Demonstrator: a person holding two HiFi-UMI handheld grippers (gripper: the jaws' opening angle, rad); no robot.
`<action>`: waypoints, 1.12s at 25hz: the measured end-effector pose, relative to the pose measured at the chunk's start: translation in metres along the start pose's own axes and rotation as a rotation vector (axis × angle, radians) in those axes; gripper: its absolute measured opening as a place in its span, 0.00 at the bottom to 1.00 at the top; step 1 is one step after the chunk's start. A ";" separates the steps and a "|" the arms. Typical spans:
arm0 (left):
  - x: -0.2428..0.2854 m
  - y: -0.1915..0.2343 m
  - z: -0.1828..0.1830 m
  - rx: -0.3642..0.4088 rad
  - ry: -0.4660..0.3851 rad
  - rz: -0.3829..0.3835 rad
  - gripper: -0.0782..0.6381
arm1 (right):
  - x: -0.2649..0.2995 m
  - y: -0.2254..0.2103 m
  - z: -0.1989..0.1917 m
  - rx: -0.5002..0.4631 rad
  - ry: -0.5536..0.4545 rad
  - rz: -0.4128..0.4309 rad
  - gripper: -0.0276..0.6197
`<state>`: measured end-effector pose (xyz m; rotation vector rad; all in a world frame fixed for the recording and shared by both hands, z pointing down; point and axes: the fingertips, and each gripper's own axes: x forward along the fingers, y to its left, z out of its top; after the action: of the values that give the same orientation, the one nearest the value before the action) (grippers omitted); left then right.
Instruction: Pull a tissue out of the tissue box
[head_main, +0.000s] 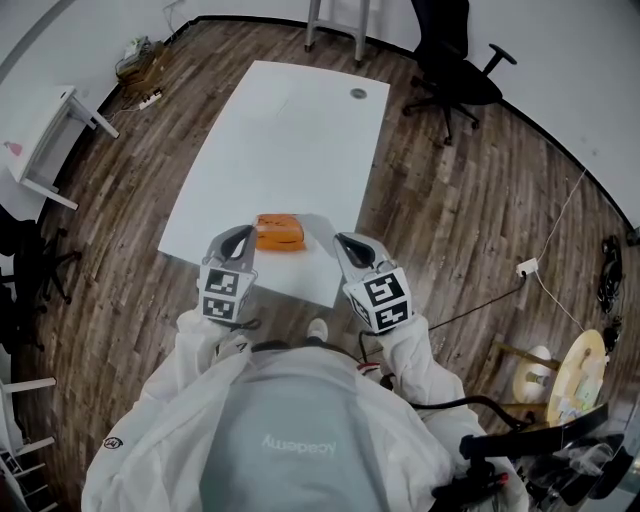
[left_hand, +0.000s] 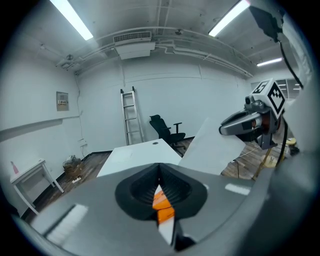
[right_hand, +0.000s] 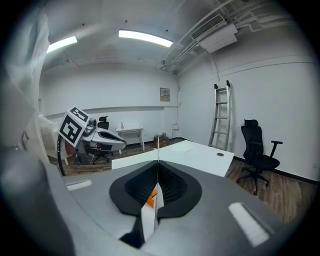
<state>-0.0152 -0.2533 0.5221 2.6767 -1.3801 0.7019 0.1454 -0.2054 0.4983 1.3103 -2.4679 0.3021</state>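
Note:
An orange tissue box (head_main: 279, 232) lies near the front edge of the white table (head_main: 280, 130). My right gripper (head_main: 342, 240) is just right of the box and shut on a white tissue (head_main: 320, 228) that stretches from the box up to its jaws. In the left gripper view the tissue (left_hand: 210, 147) hangs as a broad sheet under the right gripper (left_hand: 225, 129). In the right gripper view it shows edge-on (right_hand: 158, 147) between the closed jaws. My left gripper (head_main: 243, 232) hovers at the box's left end, shut, with the box (left_hand: 161, 200) showing below its jaws.
A black office chair (head_main: 455, 70) and a ladder (head_main: 335, 25) stand beyond the table's far end. A small white side table (head_main: 55, 135) is at the far left. Cables and a socket (head_main: 527, 267) lie on the wooden floor at right.

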 end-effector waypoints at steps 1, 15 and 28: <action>-0.001 0.001 0.001 0.001 -0.004 0.003 0.11 | -0.001 0.001 0.000 0.001 -0.002 -0.002 0.05; -0.054 0.000 -0.019 -0.040 -0.041 -0.022 0.11 | -0.022 0.050 -0.009 0.023 -0.003 -0.050 0.05; -0.130 0.002 -0.055 -0.066 -0.071 -0.043 0.11 | -0.049 0.112 -0.008 0.116 -0.086 -0.100 0.05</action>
<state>-0.1023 -0.1417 0.5171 2.6961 -1.3318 0.5525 0.0791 -0.1033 0.4837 1.5192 -2.4774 0.3767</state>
